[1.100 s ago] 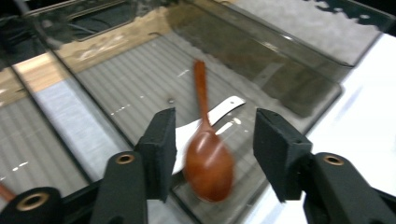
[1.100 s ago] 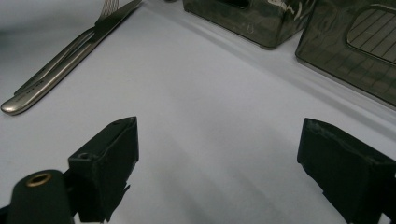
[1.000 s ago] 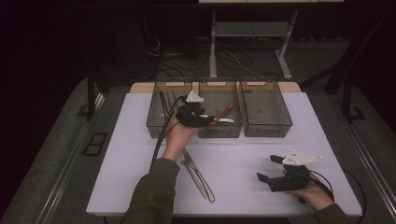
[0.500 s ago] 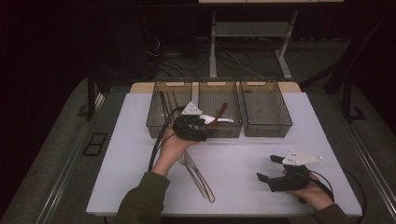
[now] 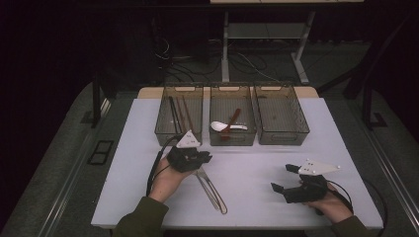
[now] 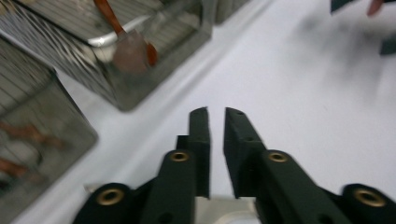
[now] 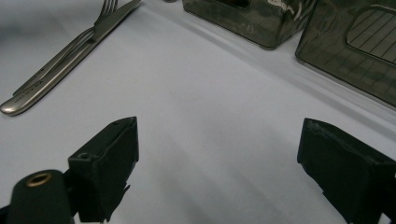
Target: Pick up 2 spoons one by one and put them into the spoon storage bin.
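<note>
Hovering just above the fork and knife point(image 5: 211, 186), the left gripper point(image 5: 203, 157) has just closed its jaws on nothing; the right gripper point(image 5: 285, 178) gapes empty.

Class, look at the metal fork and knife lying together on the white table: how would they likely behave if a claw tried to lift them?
The fork and knife look like polished metal, so probably stiff and slippery. They lie flat on the table, so pads may struggle to get under them. Side by side, one could slide off.
</note>
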A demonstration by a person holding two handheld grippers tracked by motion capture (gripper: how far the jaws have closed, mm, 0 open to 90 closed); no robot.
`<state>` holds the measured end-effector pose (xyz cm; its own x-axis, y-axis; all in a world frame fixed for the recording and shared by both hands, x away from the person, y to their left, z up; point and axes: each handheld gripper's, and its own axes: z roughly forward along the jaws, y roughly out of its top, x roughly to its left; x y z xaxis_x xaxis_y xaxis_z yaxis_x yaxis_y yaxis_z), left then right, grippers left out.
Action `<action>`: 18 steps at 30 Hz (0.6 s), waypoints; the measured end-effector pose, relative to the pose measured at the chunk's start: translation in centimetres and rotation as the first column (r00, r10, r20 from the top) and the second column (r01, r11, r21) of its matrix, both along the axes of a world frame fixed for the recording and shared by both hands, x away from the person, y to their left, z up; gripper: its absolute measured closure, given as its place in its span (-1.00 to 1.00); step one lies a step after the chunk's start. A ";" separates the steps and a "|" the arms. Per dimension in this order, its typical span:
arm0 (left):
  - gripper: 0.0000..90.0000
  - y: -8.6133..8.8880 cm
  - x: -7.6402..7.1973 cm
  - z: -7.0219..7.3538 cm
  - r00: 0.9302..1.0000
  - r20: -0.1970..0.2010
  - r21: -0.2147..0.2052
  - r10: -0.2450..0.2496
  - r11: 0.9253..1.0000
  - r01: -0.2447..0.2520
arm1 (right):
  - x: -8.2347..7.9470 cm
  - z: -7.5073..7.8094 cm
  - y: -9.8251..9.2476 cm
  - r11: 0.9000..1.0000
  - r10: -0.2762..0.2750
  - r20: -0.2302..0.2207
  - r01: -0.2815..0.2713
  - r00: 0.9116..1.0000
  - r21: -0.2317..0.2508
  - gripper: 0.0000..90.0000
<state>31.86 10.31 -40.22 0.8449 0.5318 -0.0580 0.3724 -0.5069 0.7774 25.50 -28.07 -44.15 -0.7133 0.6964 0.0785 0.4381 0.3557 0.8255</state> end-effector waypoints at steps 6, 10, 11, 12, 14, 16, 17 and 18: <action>0.99 0.3 -2.2 -0.9 0.999 -0.014 0.038 -0.048 0.998 0.049 | 0.0 0.0 0.1 1.000 0.002 -0.001 -0.002 1.000 -0.001 -0.71; 0.99 -0.2 -3.6 -2.0 0.995 -0.048 0.066 -0.085 0.994 0.088 | 0.0 0.0 0.1 1.000 0.000 0.001 0.000 1.000 -0.001 -0.71; 0.99 -0.4 -3.9 -2.2 0.994 -0.053 0.074 -0.098 0.992 0.102 | 0.0 0.0 0.1 1.000 0.000 0.001 0.000 1.000 -0.001 -0.71; 0.99 -0.5 -4.1 -2.4 0.992 -0.061 0.076 -0.107 0.991 0.111 | 0.0 0.0 0.1 1.000 -0.001 0.001 0.001 1.000 -0.001 -0.71; 0.99 -0.9 -4.5 -2.7 0.990 -0.073 0.089 -0.125 0.987 0.131 | 0.0 0.0 0.1 1.000 0.000 0.001 0.000 1.000 -0.001 -0.71; 0.99 -1.2 -4.8 -3.0 0.987 -0.083 0.104 -0.137 0.984 0.145 | 0.0 0.0 0.1 1.000 -0.001 0.000 0.001 1.000 -0.001 -0.71; 0.99 -1.3 -4.9 -3.1 0.986 -0.086 0.110 -0.143 0.982 0.152 | 0.0 0.0 0.1 1.000 -0.002 0.000 0.002 1.000 -0.001 -0.71; 0.99 -1.4 -5.0 -3.2 0.985 -0.091 0.115 -0.148 0.981 0.158 | -0.1 0.0 0.1 1.000 -0.004 0.001 0.004 1.000 0.000 -0.71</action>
